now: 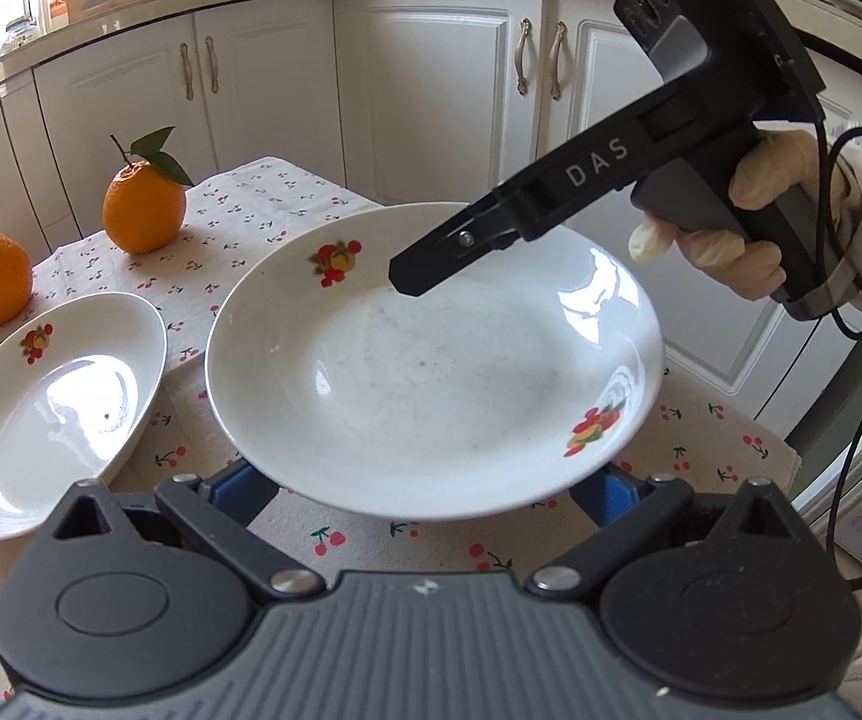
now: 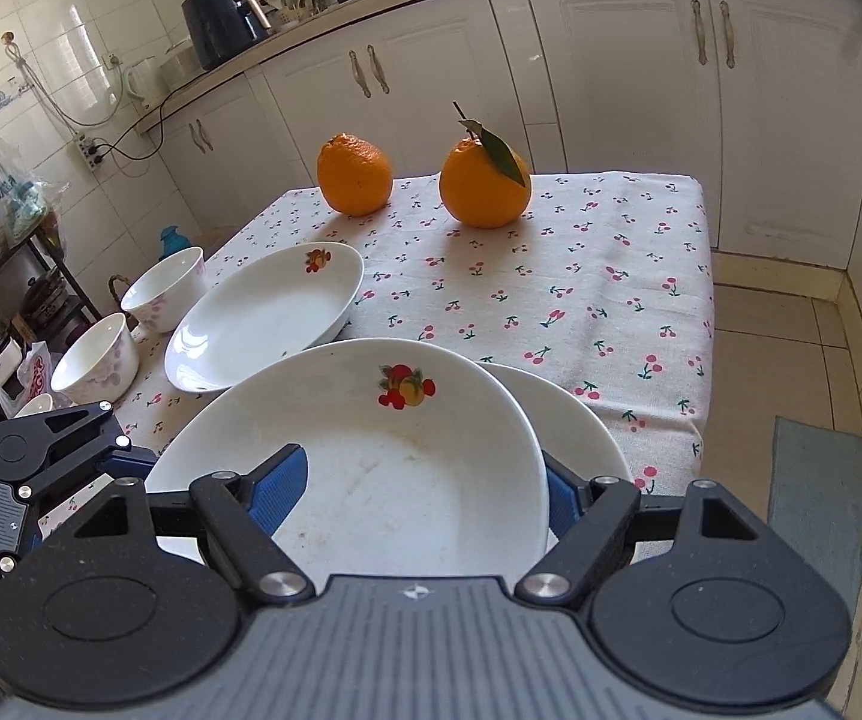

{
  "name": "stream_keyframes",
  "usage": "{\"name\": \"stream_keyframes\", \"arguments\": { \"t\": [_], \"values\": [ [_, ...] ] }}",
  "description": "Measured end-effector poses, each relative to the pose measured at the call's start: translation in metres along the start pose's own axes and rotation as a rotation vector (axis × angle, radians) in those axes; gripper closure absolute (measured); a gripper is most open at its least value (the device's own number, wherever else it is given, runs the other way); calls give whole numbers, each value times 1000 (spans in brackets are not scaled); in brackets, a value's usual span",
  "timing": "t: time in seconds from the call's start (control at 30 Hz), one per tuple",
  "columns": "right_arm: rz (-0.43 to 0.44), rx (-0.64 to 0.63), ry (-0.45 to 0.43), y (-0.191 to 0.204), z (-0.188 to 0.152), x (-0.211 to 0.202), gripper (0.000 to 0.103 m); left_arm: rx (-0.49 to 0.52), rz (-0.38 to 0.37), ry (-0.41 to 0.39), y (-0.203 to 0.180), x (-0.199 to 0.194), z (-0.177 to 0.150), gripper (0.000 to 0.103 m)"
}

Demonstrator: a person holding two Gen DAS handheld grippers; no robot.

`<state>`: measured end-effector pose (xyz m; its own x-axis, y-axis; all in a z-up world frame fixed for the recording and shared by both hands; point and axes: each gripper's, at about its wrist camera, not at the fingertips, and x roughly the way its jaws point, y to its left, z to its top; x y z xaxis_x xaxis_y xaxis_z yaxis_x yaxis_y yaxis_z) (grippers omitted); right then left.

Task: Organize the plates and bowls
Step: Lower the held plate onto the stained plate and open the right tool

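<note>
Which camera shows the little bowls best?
The right wrist view. Two small white bowls with pink flowers stand at the table's left edge, beside a white plate with a fruit picture. The left wrist view shows no bowls at all, only plates and two oranges.

Two oranges (image 2: 354, 175) sit side by side at the upper centre of the right wrist view, the leafy orange (image 2: 484, 183) on the right, both on a cherry-print tablecloth (image 2: 580, 300). White cabinets (image 2: 628, 90) fill the background; a dark appliance (image 2: 218, 24) stands upper left.
</note>
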<state>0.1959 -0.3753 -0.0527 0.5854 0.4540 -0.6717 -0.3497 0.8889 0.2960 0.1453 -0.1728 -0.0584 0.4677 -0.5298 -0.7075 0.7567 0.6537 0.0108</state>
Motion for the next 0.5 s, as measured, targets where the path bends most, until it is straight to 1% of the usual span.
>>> {"name": "stream_keyframes", "arguments": {
  "t": [0.5],
  "values": [
    [-38, 32, 12, -9, -7, -3, 19, 6, -26, 13, 2, 11, 5, 2]
  ]
}}
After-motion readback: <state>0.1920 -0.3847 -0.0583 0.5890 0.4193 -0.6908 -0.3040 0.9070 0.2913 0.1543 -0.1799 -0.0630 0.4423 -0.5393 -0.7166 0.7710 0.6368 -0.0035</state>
